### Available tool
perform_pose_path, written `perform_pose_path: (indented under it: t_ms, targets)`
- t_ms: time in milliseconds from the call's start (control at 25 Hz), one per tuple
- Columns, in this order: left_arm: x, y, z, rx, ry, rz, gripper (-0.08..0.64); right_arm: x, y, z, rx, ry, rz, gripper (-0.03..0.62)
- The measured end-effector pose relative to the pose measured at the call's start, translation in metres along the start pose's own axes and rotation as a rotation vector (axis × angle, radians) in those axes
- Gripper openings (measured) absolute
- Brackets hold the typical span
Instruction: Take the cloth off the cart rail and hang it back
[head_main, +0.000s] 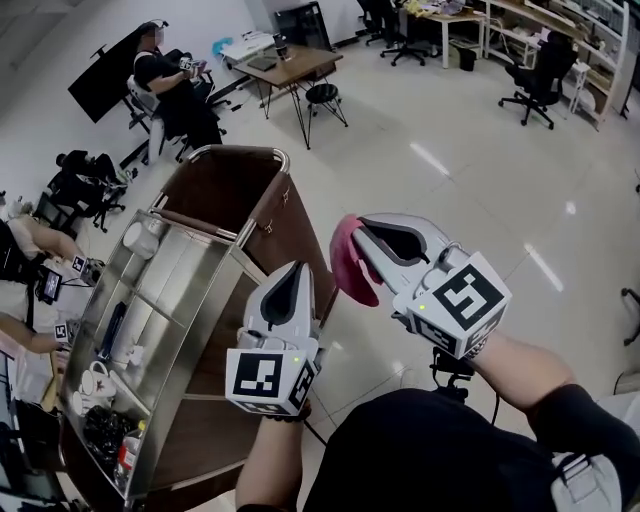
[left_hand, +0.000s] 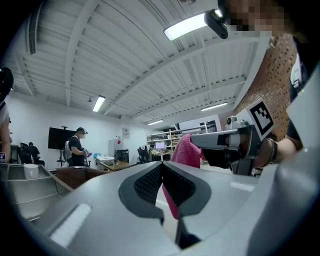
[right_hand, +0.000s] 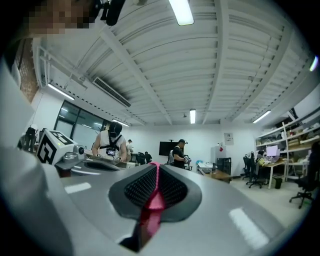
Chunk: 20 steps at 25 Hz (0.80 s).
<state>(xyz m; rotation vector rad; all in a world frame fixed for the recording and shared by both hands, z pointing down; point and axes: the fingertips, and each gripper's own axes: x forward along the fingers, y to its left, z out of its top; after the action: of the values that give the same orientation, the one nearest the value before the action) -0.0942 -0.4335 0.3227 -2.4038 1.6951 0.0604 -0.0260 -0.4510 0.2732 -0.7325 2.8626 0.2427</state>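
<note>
Head view showed our right gripper (head_main: 360, 230) grasping the crumpled pink fabric cloth (head_main: 348, 266), at two o'clock from our left gripper (head_main: 298, 271), clenched empty beside the brown steel-shelved cart (head_main: 283, 213)

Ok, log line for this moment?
right gripper: shut on cloth | left gripper: shut, empty | cloth: in air beside cart, off rail | rehang: not yet done

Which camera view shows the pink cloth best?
The head view: there the pink cloth hangs almost fully visible from the right gripper. The left gripper view shows part of it from the side, beyond that gripper's own jaws. The right gripper view shows only a thin pink strip pinched between its jaws.
</note>
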Motion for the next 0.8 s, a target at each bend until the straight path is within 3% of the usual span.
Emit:
perform_pose_path:
  t_ms: [360,800]
  targets:
    - [0.061,-0.003,-0.020,0.016,0.024,0.114,0.005,0.017,-0.073,-0.013,0.026,-0.021,0.104,0.012]
    - [0.118,0.061,-0.025,0.023,0.002,0.173,0.005,0.098,-0.125,-0.029,0.027,-0.032,0.161,0.012]
